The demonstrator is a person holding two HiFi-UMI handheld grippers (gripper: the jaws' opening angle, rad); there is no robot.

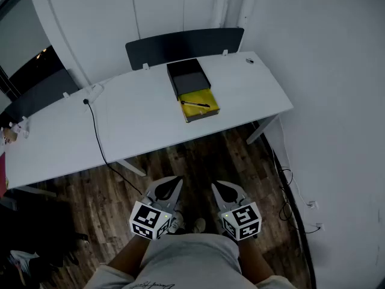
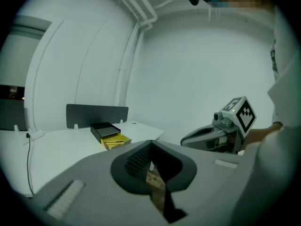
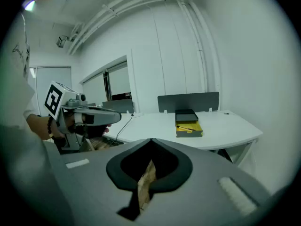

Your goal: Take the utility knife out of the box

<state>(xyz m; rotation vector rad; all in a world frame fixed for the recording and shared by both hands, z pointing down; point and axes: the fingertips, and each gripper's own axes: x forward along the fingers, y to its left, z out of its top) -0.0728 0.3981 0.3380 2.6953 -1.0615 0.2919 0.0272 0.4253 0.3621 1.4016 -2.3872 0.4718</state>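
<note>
On the white table (image 1: pixel 138 122) lies a box: a black part (image 1: pixel 187 76) at the back and an open yellow tray (image 1: pixel 199 106) toward me. The dark, thin utility knife (image 1: pixel 195 104) lies across the tray. The box also shows far off in the left gripper view (image 2: pixel 111 135) and the right gripper view (image 3: pixel 188 123). I stand back from the table over the wood floor. My left gripper (image 1: pixel 175 180) and right gripper (image 1: pixel 217 187) are held low in front of me, side by side. Both are shut with nothing held.
A black cable (image 1: pixel 96 134) runs across the table's left half and down to the floor. A dark panel (image 1: pixel 186 44) stands along the table's back edge. A white wall is close on the right, with outlets and cords (image 1: pixel 310 205) near the floor.
</note>
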